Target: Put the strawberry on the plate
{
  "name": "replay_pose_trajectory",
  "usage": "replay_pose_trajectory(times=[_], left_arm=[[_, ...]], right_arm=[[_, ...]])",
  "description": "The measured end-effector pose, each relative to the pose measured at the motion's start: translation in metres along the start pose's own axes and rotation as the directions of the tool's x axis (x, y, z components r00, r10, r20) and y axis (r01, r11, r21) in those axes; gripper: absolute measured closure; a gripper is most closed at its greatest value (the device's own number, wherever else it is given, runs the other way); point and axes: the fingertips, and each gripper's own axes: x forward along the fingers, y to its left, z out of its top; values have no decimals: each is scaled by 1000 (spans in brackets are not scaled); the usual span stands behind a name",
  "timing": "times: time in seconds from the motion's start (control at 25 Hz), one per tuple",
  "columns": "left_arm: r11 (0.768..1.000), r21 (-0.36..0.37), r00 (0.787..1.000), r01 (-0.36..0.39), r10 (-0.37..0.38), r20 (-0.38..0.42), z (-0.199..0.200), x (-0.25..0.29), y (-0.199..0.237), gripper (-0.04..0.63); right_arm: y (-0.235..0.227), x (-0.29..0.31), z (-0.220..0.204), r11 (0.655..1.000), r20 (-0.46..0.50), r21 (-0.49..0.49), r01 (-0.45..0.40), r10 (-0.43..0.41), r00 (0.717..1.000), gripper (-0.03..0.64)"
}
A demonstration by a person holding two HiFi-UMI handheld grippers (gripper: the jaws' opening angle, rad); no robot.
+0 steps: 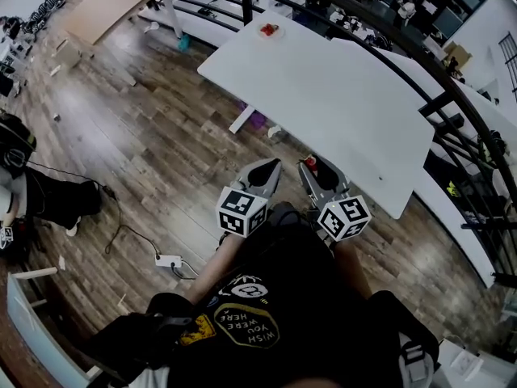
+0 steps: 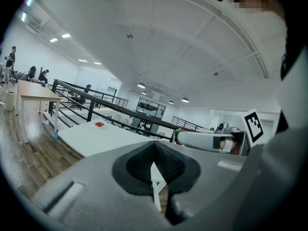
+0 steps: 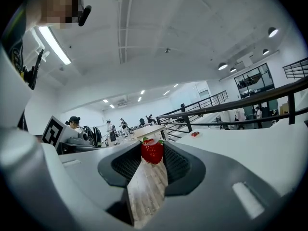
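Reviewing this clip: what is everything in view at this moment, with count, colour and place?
strawberry: one, red with green leaves, between the right gripper's jaws
plate: one, white, far end of the table, something red on it
table: one, white, ahead of the person
wooden table: one, light brown, far left
railing: one, black, beyond the table
power strip: one, white, on the wood floor, left
left gripper: one, grey, jaws together, empty
right gripper: one, grey, shut on the strawberry
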Motion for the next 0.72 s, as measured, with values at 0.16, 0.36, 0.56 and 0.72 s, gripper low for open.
replay_pose_trajectory(times=[0.16, 0.36, 0.56, 0.72], left_arm=[[1000, -15, 1000, -8, 8, 2, 6, 11, 8, 592], [1000, -11, 1000, -14, 14, -4, 13, 32, 9, 592], [1000, 5, 1000, -22, 22, -1, 31, 60, 12, 592], [999, 40, 999, -36, 36, 0, 44, 85, 15, 592]], right_arm=[[-10, 10, 7, 1000, -5, -4, -8, 8, 1000, 472], [-27, 24, 16, 1000, -15, -3, -27, 27, 1000, 472], [-46, 38, 34, 998, -8, 2, -57, 57, 998, 472], [-68, 48, 44, 997, -11, -5, -80, 80, 997, 472]])
